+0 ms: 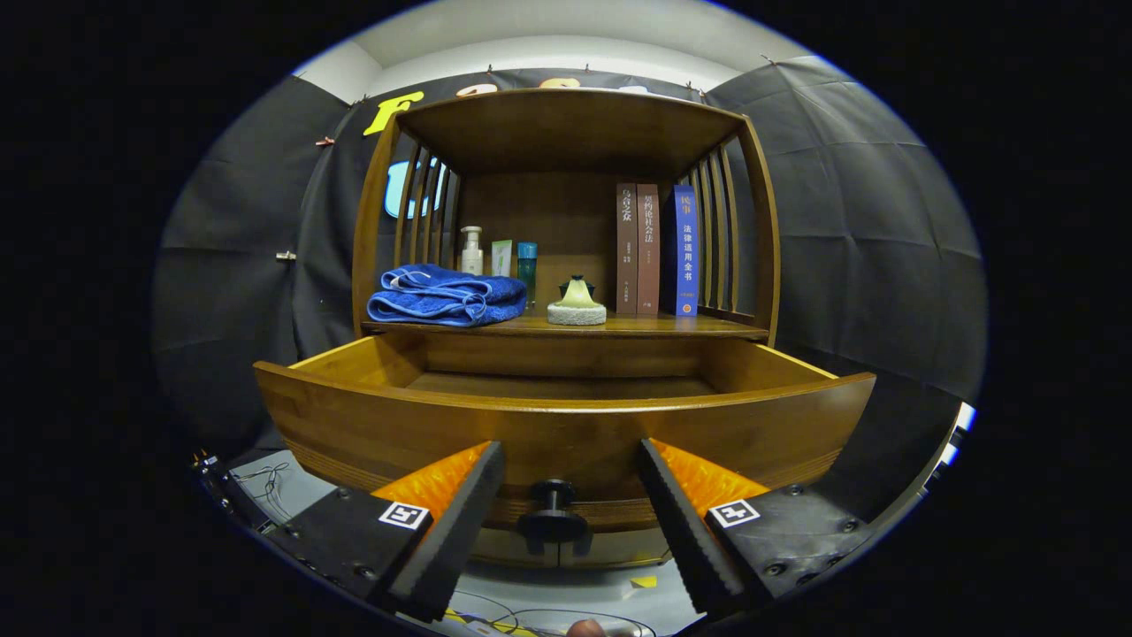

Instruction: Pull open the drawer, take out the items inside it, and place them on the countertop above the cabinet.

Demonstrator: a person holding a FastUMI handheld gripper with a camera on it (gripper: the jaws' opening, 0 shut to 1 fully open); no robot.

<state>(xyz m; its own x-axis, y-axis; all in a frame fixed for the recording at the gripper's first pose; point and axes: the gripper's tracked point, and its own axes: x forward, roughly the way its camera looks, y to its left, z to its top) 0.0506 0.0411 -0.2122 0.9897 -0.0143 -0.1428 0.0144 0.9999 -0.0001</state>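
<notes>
One brown wooden drawer [566,416], pulled open below countertop [619,326], floor visibly bare. Black round knob [553,513] between gripper [570,482] fingers, spread apart, untouched. Folded blue towel [447,296], green-and-white scrubber [577,303] on countertop. Likely emptied; next: confirm drawer interior, withdraw.

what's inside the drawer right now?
The drawer is pulled open; the visible rear strip of its floor is bare. Its front panel hides the front part, so items there can't be ruled out. The gripper is open, fingers either side of the knob.
</notes>
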